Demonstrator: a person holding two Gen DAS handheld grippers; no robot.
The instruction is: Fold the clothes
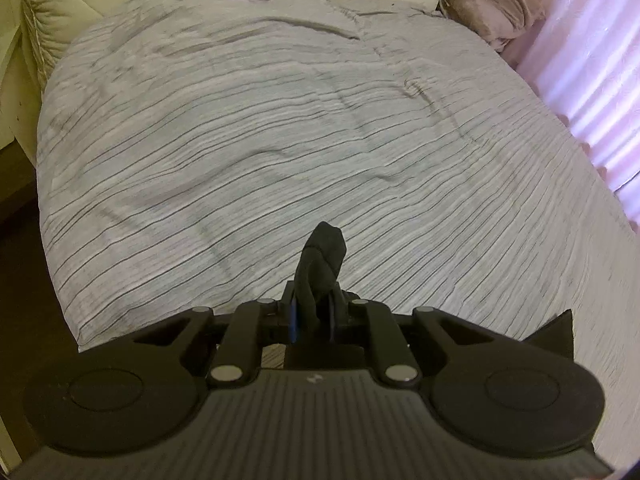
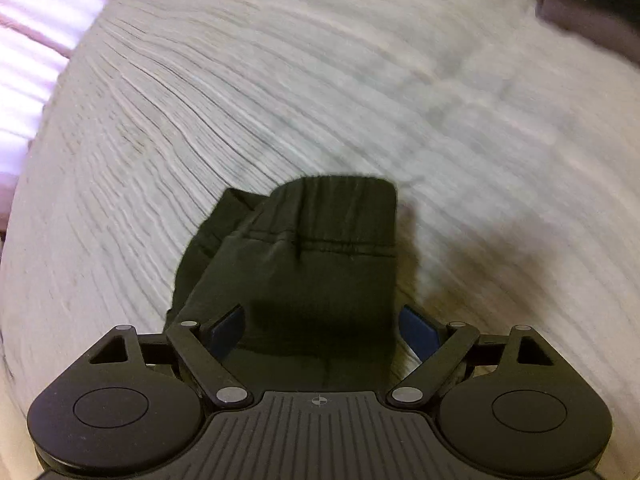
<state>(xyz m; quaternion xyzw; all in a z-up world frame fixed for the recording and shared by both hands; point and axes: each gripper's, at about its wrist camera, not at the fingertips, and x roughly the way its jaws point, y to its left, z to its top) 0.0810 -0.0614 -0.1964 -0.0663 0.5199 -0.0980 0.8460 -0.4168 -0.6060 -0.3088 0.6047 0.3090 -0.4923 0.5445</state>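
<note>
A black garment (image 1: pixel 322 256) sticks up as a bunched tail between the fingers of my left gripper (image 1: pixel 314 312), which is shut on it above the striped grey bedspread (image 1: pixel 280 140). Another corner of dark cloth (image 1: pixel 556 332) shows to the right of the gripper body. In the right wrist view the folded black garment (image 2: pixel 320 248), with a stitched elastic band along its far end, lies flat on the bedspread (image 2: pixel 280 100). My right gripper (image 2: pixel 322 328) stands wide open over its near end. Its blue pads (image 2: pixel 416 328) sit at either side of the cloth, not pressing it.
Cream pillows (image 1: pixel 80 0) lie at the head of the bed, with a crumpled pink blanket (image 1: pixel 496 4) at the far right. A pink curtain (image 1: pixel 592 60) runs along the right side. Dark floor (image 1: pixel 20 280) borders the left edge. The right wrist view is motion-blurred.
</note>
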